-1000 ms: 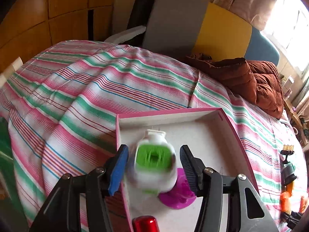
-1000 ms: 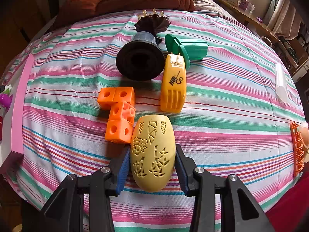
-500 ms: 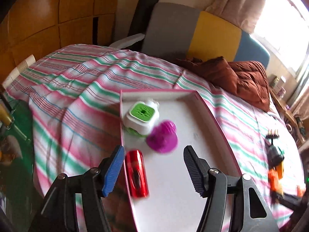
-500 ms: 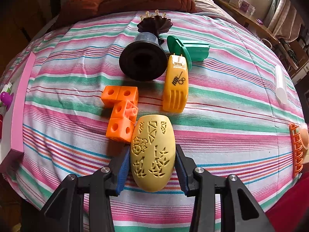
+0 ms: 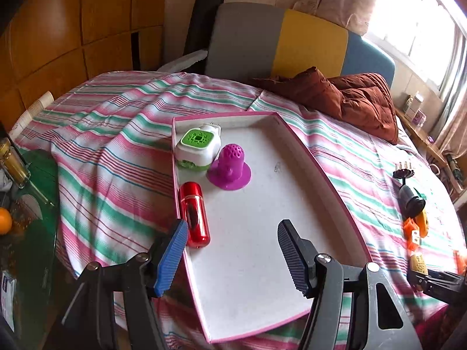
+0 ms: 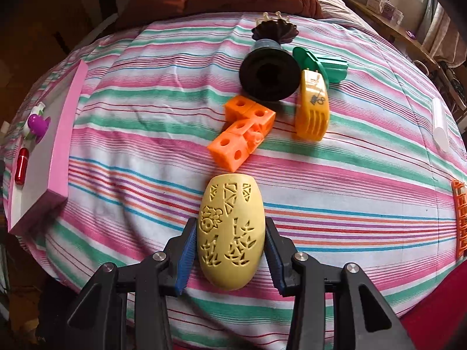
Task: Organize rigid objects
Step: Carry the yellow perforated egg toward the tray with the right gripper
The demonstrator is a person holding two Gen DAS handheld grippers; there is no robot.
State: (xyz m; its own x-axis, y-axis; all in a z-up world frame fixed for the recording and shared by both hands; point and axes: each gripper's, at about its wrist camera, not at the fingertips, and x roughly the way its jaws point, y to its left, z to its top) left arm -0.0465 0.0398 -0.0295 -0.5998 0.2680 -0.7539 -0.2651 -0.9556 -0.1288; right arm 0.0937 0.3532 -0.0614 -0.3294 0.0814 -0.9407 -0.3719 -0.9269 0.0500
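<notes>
The left gripper (image 5: 230, 250) has pulled back from the pink-rimmed tray (image 5: 321, 175) and hangs open and empty above its near end. The white-and-green plug-in device (image 5: 197, 148) it carried a second ago now sits in the tray's far left corner, touching a purple perforated dome (image 5: 230, 164); a glossy red cylinder (image 5: 194, 214) lies nearer along the left wall. Three hard plastic pieces are now sorted. The right gripper (image 6: 229, 243) has lifted slightly, clamped on a matte yellow egg-shaped shell (image 6: 230, 233) with cut-out patterns. Orange holed cubes (image 6: 243, 129), a black flared piece (image 6: 270, 77) and an amber comb-like piece (image 6: 312, 110) wait on the striped bed (image 6: 131, 93).
</notes>
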